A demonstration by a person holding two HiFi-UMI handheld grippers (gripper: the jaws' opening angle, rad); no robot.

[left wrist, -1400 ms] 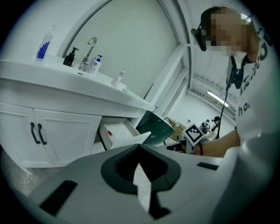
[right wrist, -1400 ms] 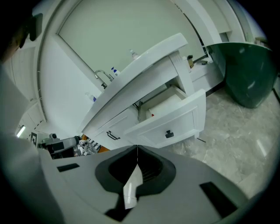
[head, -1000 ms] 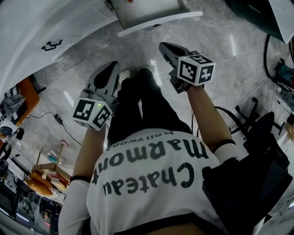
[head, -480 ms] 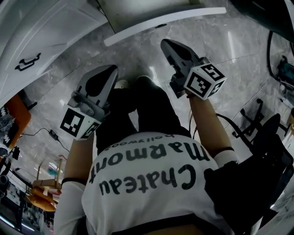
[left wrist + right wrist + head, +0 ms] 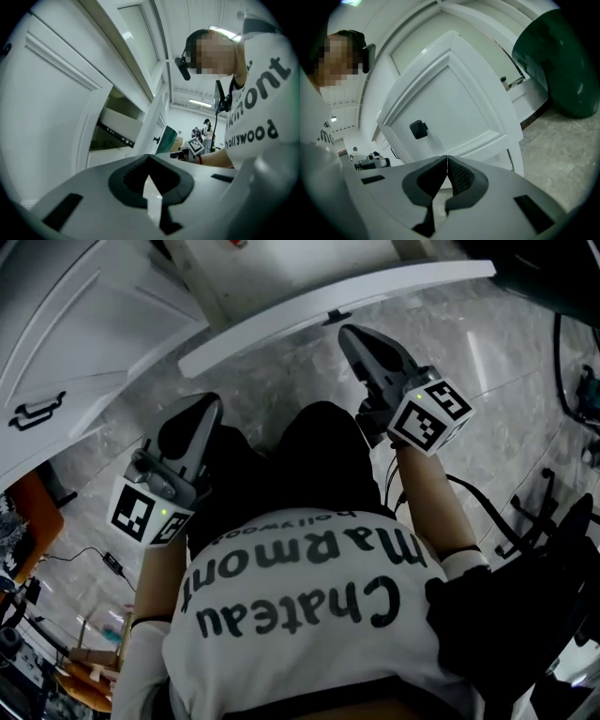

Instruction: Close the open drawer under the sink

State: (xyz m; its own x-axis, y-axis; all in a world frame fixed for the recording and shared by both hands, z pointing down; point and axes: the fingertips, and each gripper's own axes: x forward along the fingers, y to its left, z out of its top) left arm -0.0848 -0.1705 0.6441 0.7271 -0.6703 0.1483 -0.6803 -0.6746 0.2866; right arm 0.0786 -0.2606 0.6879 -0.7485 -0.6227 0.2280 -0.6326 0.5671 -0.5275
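Drawer [image 5: 375, 292]: white front w/ dark knob [image 5: 418, 129], stands pulled out, not yet shut. L gripper [image 5: 200, 411] well short of front; R gripper [image 5: 359, 341] just beside its edge, contact unclear. Both jaws clenched, empty. Step: approach. Next, prob.: tip flat on front, push straight in.

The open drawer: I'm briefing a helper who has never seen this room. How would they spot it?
Find the white cabinet above the grey marble floor. One panelled front, the open drawer, juts out from it. Unlike the closed door beside it with a curved black handle, it carries a small square black knob.
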